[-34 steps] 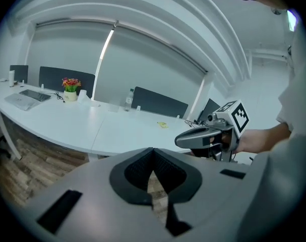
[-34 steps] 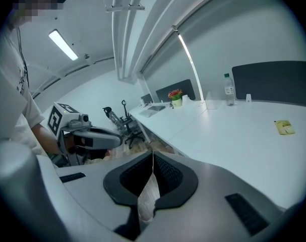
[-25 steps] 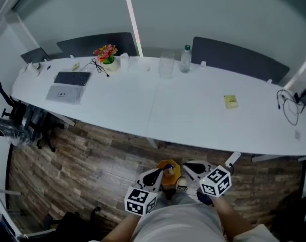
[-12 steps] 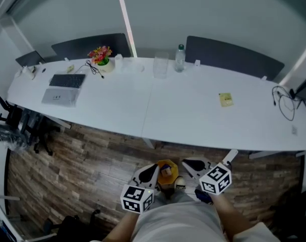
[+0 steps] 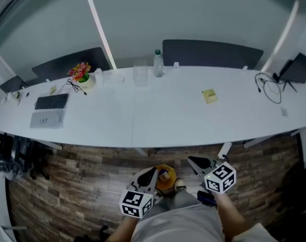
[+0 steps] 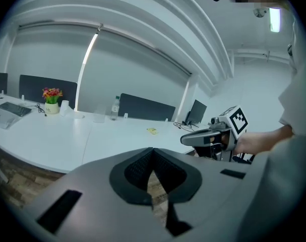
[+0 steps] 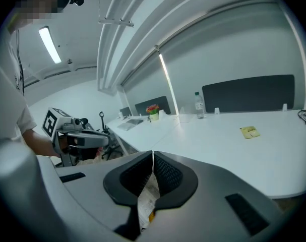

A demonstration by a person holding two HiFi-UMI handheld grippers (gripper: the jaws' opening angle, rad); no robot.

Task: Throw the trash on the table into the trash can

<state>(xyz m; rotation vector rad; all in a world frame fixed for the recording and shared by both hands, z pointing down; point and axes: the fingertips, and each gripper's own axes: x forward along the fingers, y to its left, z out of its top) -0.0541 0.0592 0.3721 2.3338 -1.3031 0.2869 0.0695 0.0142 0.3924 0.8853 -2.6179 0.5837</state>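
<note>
**Kid:** What is closest to us?

**Helper:** The two tools, down low in front of the person. The left gripper [image 6: 153, 154] has its jaws pressed together, and nothing is in them. You can see the brown floor through the little gap under the tips.

**Kid:** And the other one?

**Helper:** The right gripper [image 7: 153, 158] is closed tight too, but it has something. A thin, crinkly scrap of paper [image 7: 147, 198], white with a bit of yellow, is pinched between its jaws and hangs down below them.

**Kid:** Where is the trash can?

**Helper:** There is a small orange can [image 5: 165, 178] on the wooden floor [image 5: 82, 170]. It sits between the two tools, close to the person's feet. I cannot tell what is inside it.

**Kid:** What comes next?

**Helper:** The long white table [image 5: 158, 120], past the strip of floor. A yellow slip [image 5: 209, 96] lies flat on it, on the right half, all by itself.

**Kid:** Is there more on the table?

**Helper:** Yes, along the far edge. There is a water bottle [image 5: 158, 69] with a clear box [image 5: 140, 74] just beside it. Far to the left are flowers [image 5: 80, 71] and a keyboard [image 5: 51, 101]. Far to the right lie some black cables [image 5: 266, 87].

**Kid:** And behind the table?

**Helper:** Dark chairs [image 5: 208, 52], then a pale wall.
</note>
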